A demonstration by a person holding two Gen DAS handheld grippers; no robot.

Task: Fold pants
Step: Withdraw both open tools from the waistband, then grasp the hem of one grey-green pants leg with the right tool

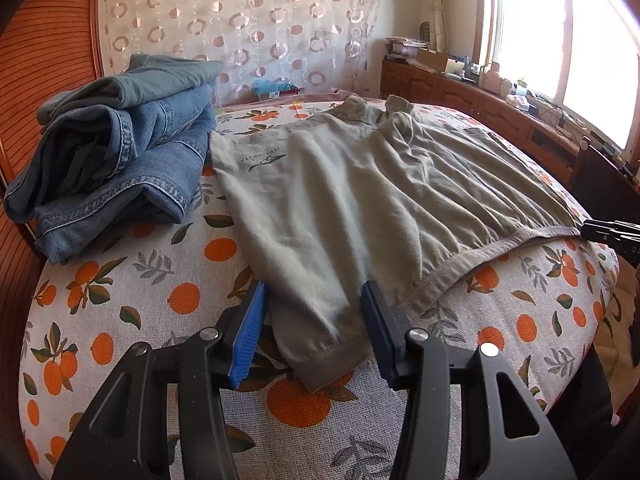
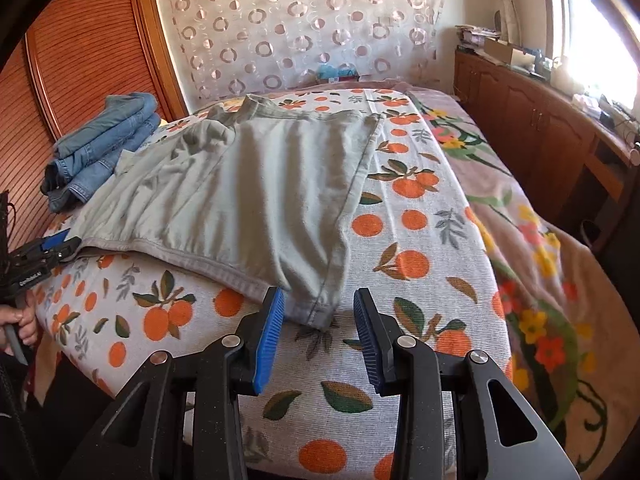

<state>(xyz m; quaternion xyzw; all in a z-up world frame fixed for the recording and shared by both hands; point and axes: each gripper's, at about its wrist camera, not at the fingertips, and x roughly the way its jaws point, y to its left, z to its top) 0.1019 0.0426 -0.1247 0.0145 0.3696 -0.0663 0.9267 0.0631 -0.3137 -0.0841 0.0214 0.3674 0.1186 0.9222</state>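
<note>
The left hand-held gripper [image 1: 316,328] stood open over a corner of the grey-green pants [image 1: 360,196] spread on the orange-print bed [image 1: 160,280]; folded jeans [image 1: 116,152] lay beside them.

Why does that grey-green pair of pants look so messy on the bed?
The pants lie spread out but not flat: wrinkles run across them, and the far end is bunched into a crumpled lump. Beside them, the jeans are stacked loosely, not squarely.
</note>
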